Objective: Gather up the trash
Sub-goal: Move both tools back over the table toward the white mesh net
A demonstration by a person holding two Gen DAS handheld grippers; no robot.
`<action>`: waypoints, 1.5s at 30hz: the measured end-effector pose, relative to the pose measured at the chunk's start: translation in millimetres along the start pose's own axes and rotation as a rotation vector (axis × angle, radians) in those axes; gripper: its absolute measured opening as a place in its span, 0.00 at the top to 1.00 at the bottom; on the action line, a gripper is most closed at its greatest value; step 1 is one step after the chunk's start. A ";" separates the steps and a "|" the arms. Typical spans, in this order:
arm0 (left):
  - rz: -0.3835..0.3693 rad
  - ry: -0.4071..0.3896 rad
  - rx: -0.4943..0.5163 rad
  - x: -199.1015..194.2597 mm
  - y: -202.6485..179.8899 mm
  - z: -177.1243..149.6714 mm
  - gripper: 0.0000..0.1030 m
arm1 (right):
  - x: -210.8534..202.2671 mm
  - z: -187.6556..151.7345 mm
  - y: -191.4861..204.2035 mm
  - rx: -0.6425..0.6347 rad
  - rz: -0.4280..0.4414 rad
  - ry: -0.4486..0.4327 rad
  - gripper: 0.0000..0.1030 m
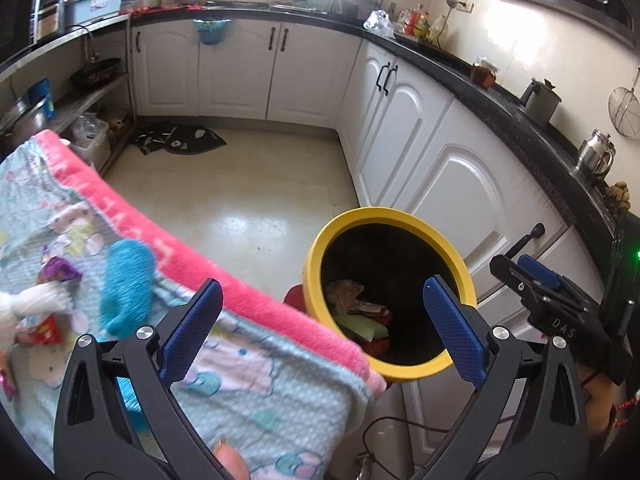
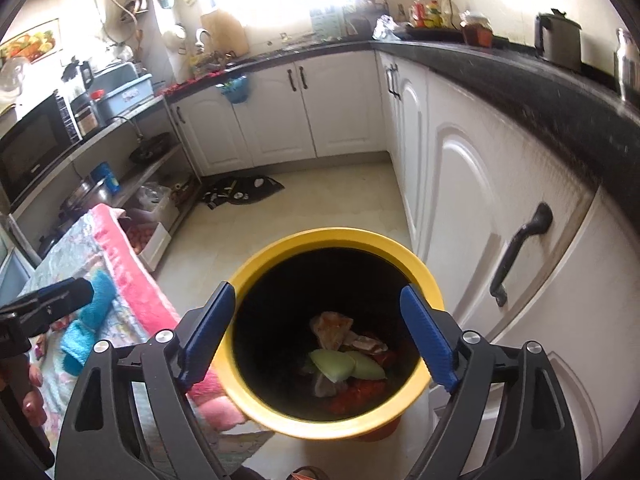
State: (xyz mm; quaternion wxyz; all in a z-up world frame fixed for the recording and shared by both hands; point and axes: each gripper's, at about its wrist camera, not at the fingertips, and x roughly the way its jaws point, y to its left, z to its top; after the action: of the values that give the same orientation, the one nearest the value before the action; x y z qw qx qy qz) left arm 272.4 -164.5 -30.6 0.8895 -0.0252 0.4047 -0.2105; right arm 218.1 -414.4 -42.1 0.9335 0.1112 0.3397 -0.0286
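Now, the scene line by line:
Left tongs: the left gripper [image 1: 322, 326] stands spread wide with nothing between its blue pads [image 1: 192, 330]; one pad sits over the blanket's pink edge, the other over the bin's mouth.
Right tongs: the right gripper [image 2: 316, 334] is also spread wide and holds nothing; it hangs directly above the bin opening, a pad on either side of the rim as seen from its own camera.
Bin: the yellow bin [image 2: 428, 280] stands on the floor just beside the white cabinet doors [image 2: 460, 200]; in the left wrist view it lies ahead and to the right of the left tongs [image 1: 316, 248].
Trash inside: crumpled wrappers [image 2: 332, 328], pale green pieces [image 2: 340, 364] and red scraps [image 2: 360, 392] lie at the bottom, straight below the right tongs.
Blanket: a patterned blanket with a pink border [image 1: 256, 292] covers a raised surface under and to the left of the left tongs; its edge comes close to the bin.
On the blanket: a teal cloth [image 1: 124, 284], a purple wrapper [image 1: 60, 272] and a red wrapper [image 1: 44, 330] lie well left of the left tongs, blurred; a white item [image 1: 36, 300] next to the wrappers is too blurred to identify.
Other tool: the right gripper's black body shows at the far right of the left wrist view [image 1: 560, 304], beside the bin.
Floor: a dark mat [image 1: 180, 142] lies far ahead by the corner cabinets.
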 end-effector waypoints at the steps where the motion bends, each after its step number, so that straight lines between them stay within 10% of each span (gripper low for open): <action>1: 0.006 -0.001 -0.004 -5.5 4.1 -2.6 0.10 | -3.2 0.6 4.2 -0.009 0.009 -0.005 0.18; 45: 0.302 -0.243 -0.196 -221.4 145.0 -98.8 0.10 | -113.0 -33.9 215.2 -0.392 0.397 -0.099 0.13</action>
State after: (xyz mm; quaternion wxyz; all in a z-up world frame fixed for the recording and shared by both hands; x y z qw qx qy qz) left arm 122.3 67.3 28.9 0.9465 -0.0759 0.3123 -0.0297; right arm 137.9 -199.7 45.5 0.9400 -0.0086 0.2642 0.2157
